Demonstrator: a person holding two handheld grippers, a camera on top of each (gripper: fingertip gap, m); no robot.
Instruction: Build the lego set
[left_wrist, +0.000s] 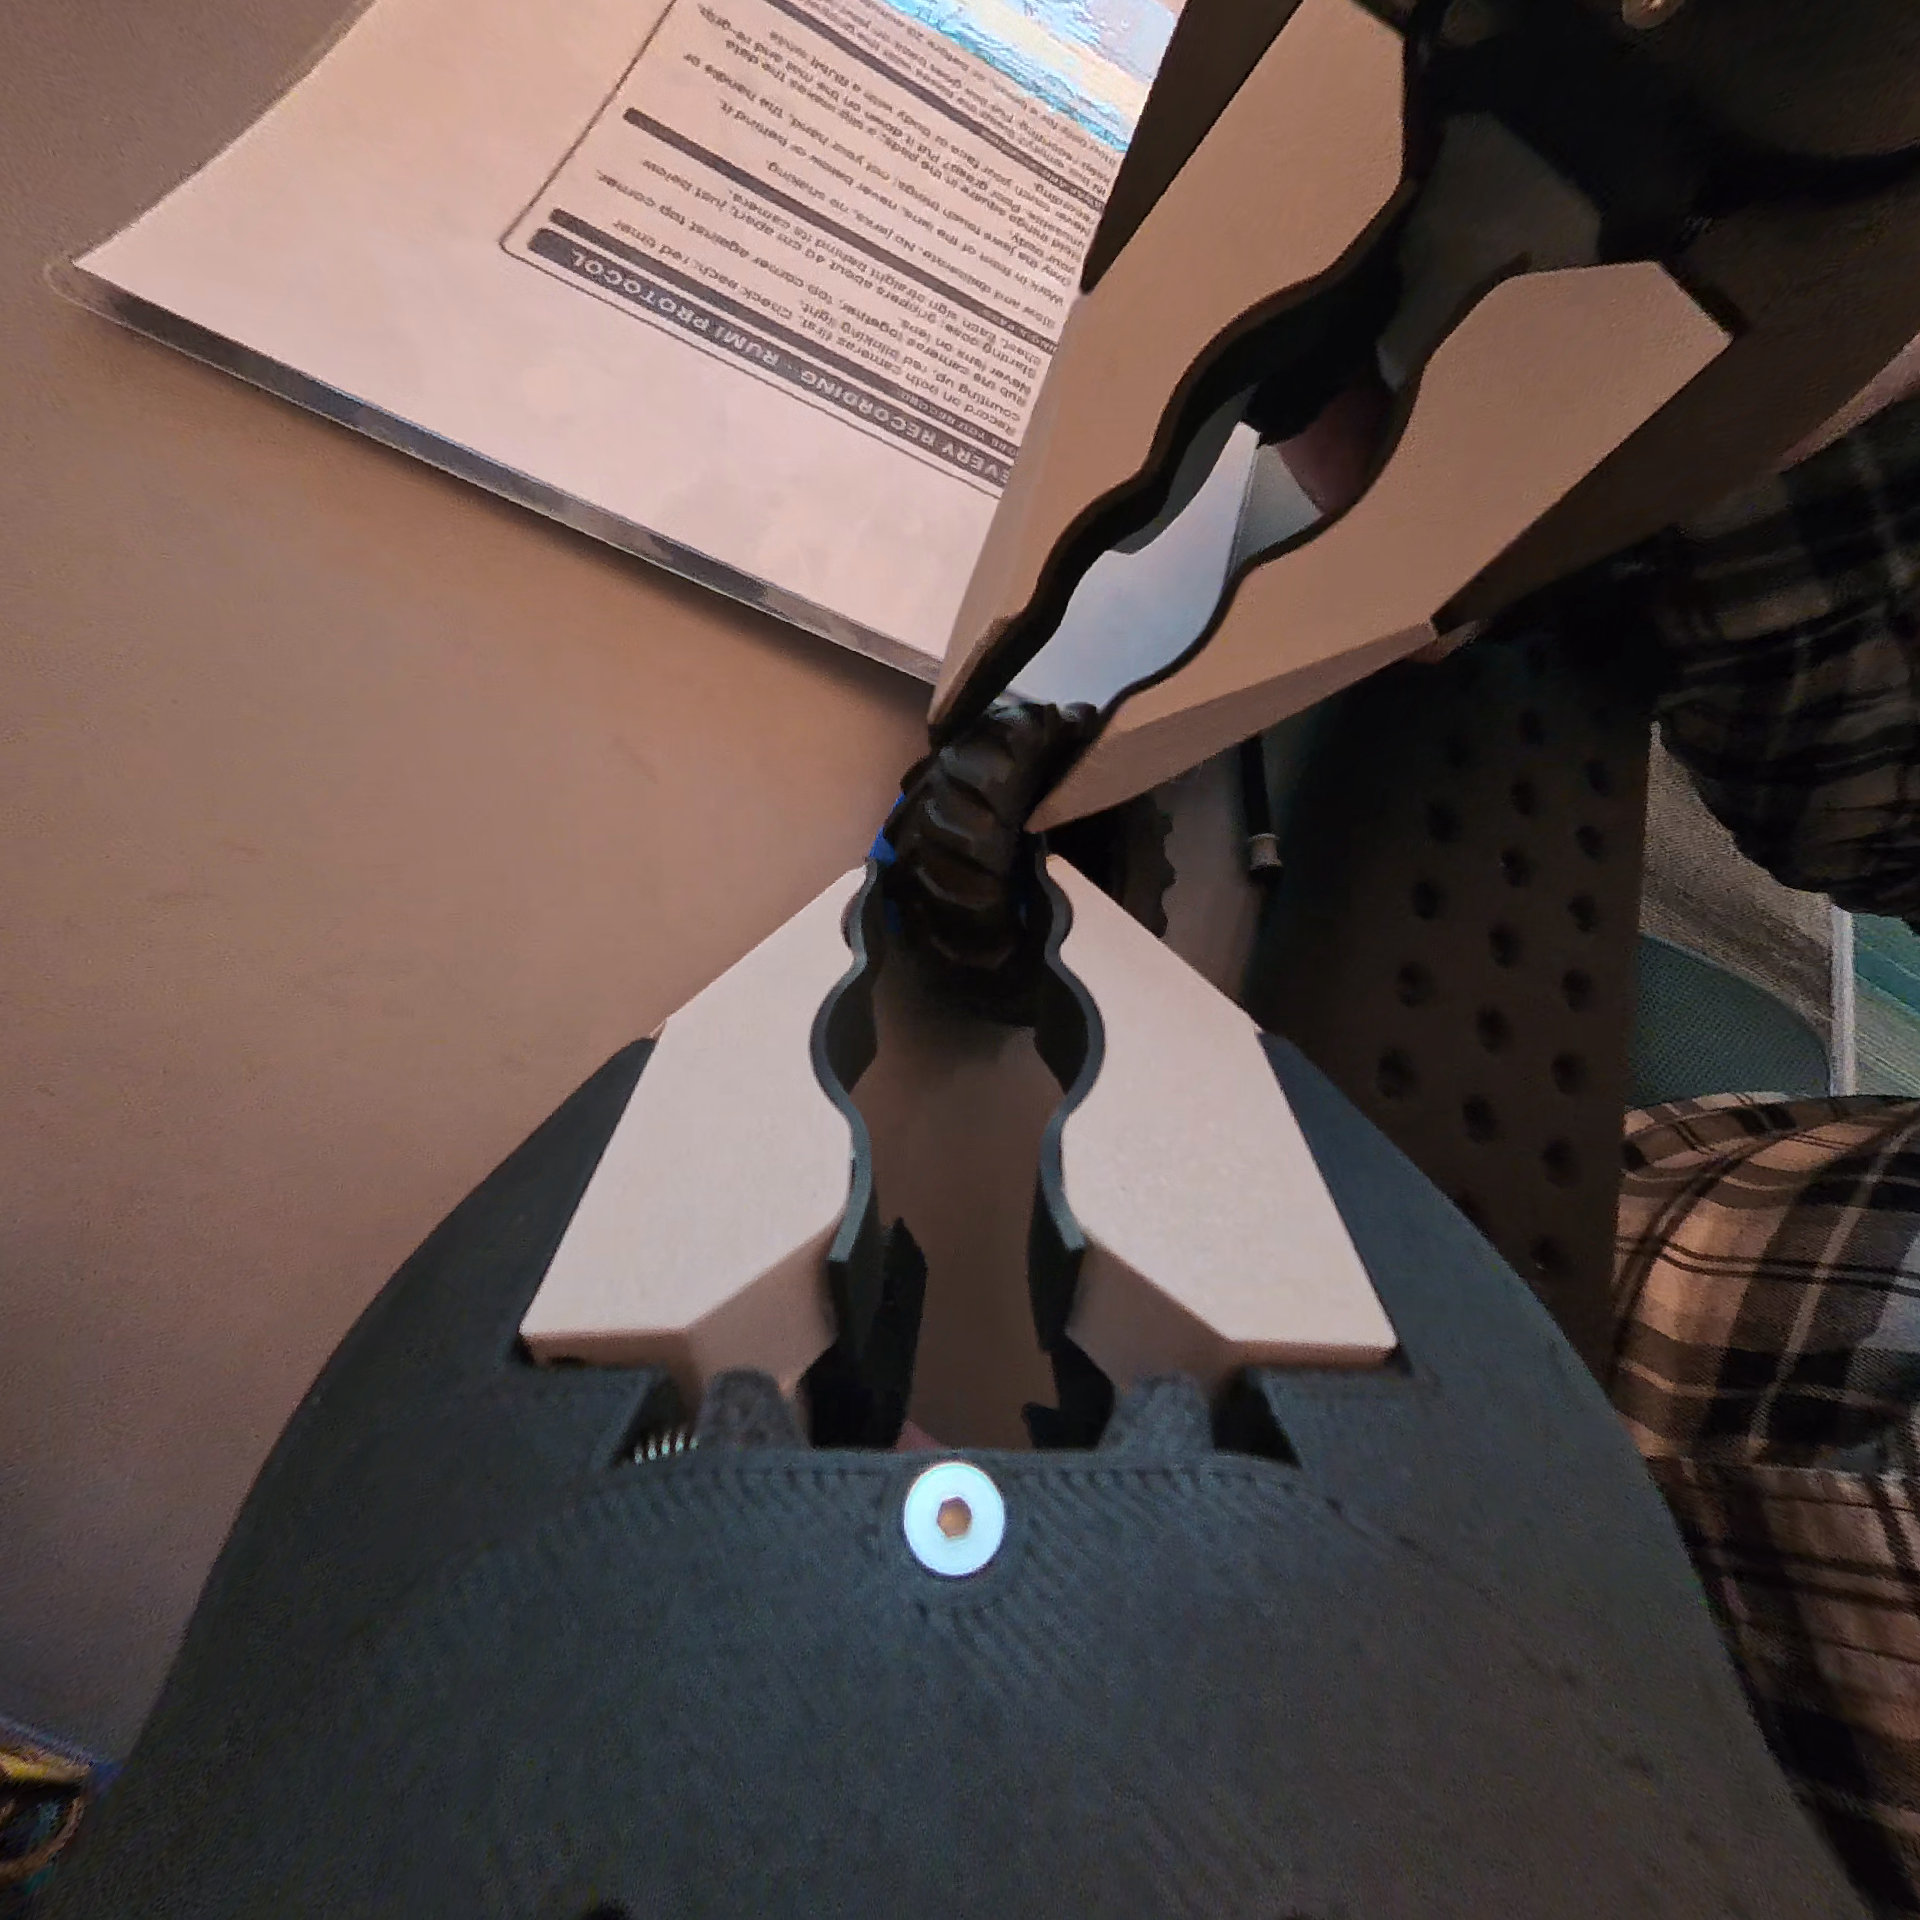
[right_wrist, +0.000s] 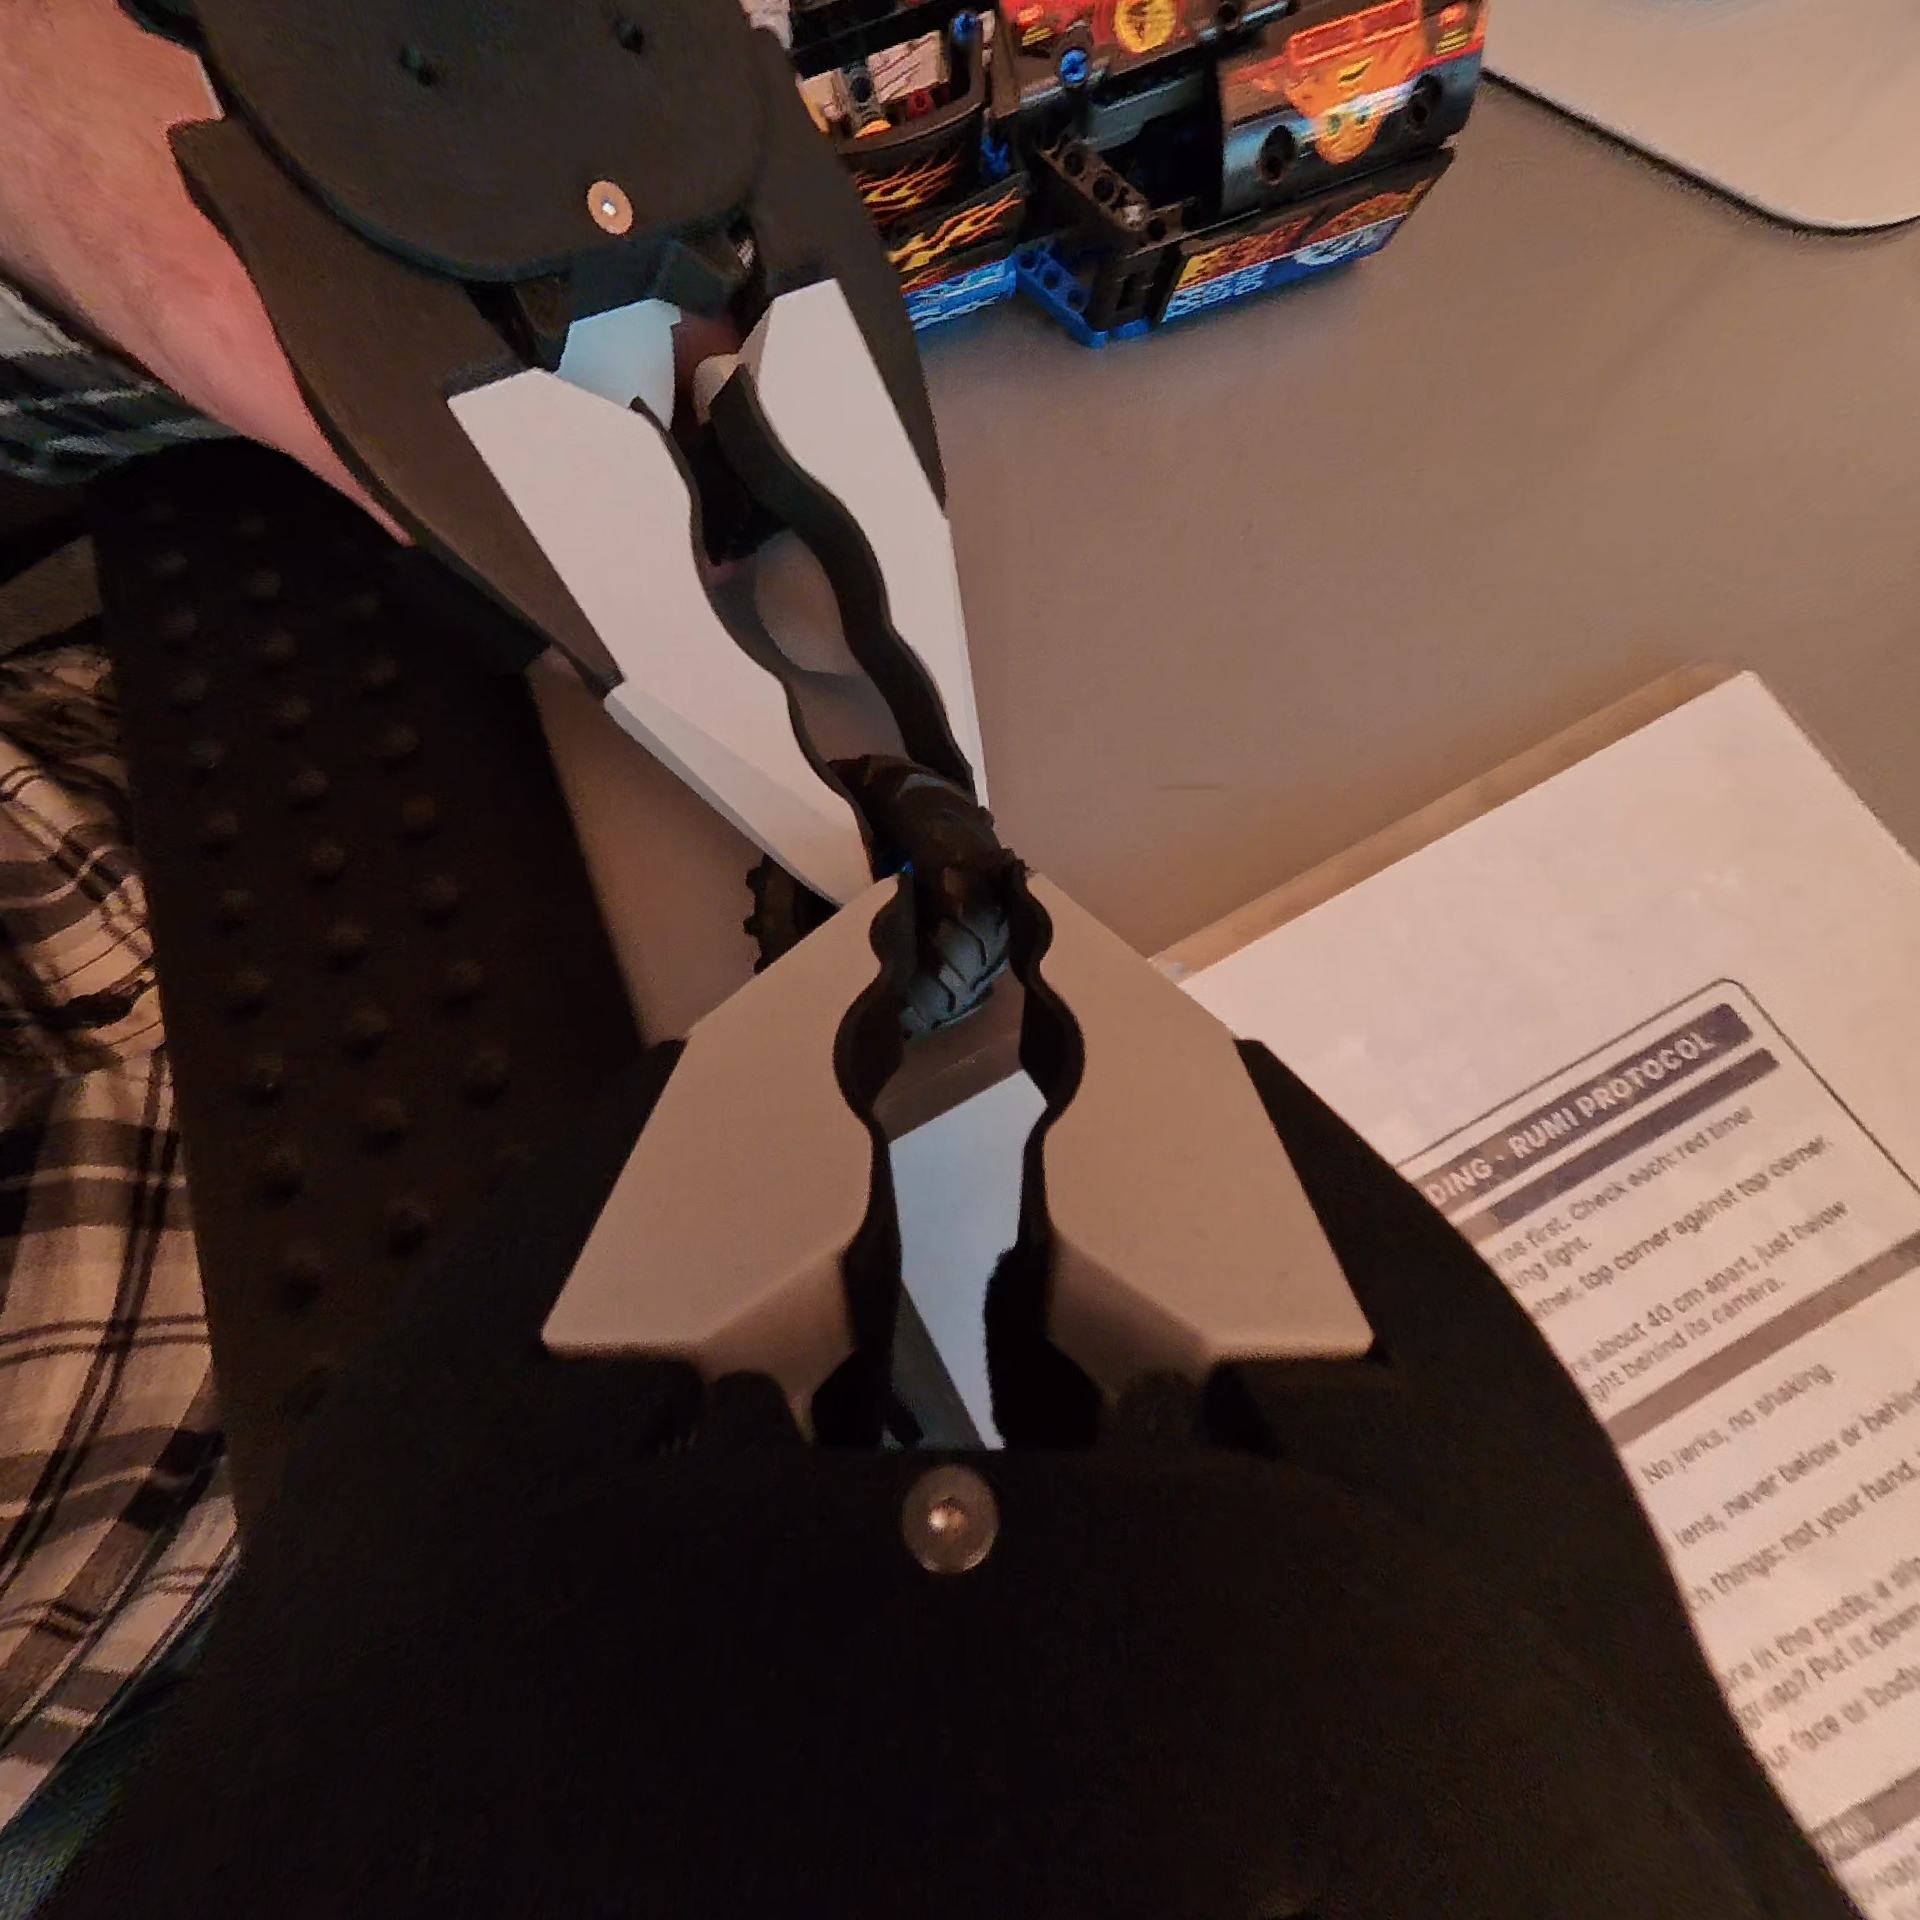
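My left gripper (left_wrist: 956, 883) is shut on a black tyre (left_wrist: 951, 920) held between its tips. My right gripper (left_wrist: 987, 758) comes in from the upper right, tip to tip with the left, and grips a second black tyre (left_wrist: 1013, 743). A small blue part (left_wrist: 883, 842) shows between the two tyres. In the right wrist view my right gripper (right_wrist: 956, 904) is shut on its tyre (right_wrist: 951, 977), and the left gripper (right_wrist: 925, 831) reaches in from the upper left, touching it. The two wheels meet above the table. How they join is hidden.
A partly built black, orange and blue lego model (right_wrist: 1143, 177) stands at the far side. A laminated printed sheet (left_wrist: 416, 239) lies on the table (left_wrist: 260, 831). Another toothed black wheel (right_wrist: 774, 914) lies by a black perforated pad (right_wrist: 312, 831). Plaid clothing (left_wrist: 1766, 1351) is close by.
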